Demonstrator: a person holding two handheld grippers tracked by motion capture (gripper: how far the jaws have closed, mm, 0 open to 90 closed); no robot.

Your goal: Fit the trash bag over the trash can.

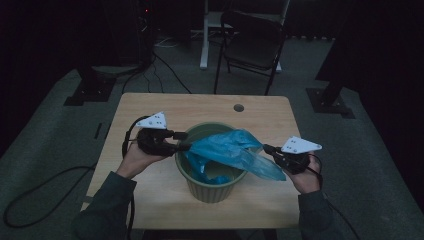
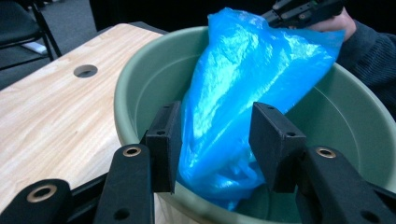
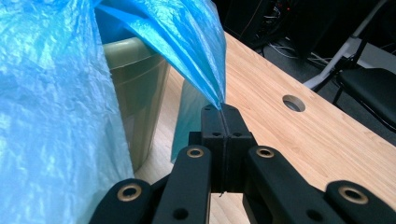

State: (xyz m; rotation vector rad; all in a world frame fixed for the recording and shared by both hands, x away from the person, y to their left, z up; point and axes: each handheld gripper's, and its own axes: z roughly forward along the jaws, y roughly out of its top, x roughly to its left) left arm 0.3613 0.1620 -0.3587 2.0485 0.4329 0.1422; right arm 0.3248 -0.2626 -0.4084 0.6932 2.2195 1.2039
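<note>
Here my left gripper (image 2: pixel 212 140) sits at the near left rim of the green bin (image 1: pixel 210 190), and its jaws stand apart with the blue plastic bag (image 2: pixel 243 93) running up between them; the pads flank the film without pinching it, the left pad close against its side and the right pad with a clear gap. In the high view my left gripper (image 1: pixel 181 141) points across the table toward the bag's edge at the bin's left rim. My right gripper (image 3: pixel 223 122) is pressed fully together on a thin gathered corner of the bag, the film fanning up and away from the pinch point toward the bin. From above, my right gripper (image 1: pixel 269 149) holds that corner just outside the bin's right rim, so the bag (image 1: pixel 232 150) stretches across the bin's mouth, part of it sagging inside and part draped over the right side. The bin stands upright near the middle of the wooden table (image 1: pixel 150 195), closer to my edge than to the far one. A round cable hole (image 1: pixel 238 107) lies in the tabletop beyond the bin, and a black folding chair (image 1: pixel 252 45) stands on the floor past the table's far side.
</note>
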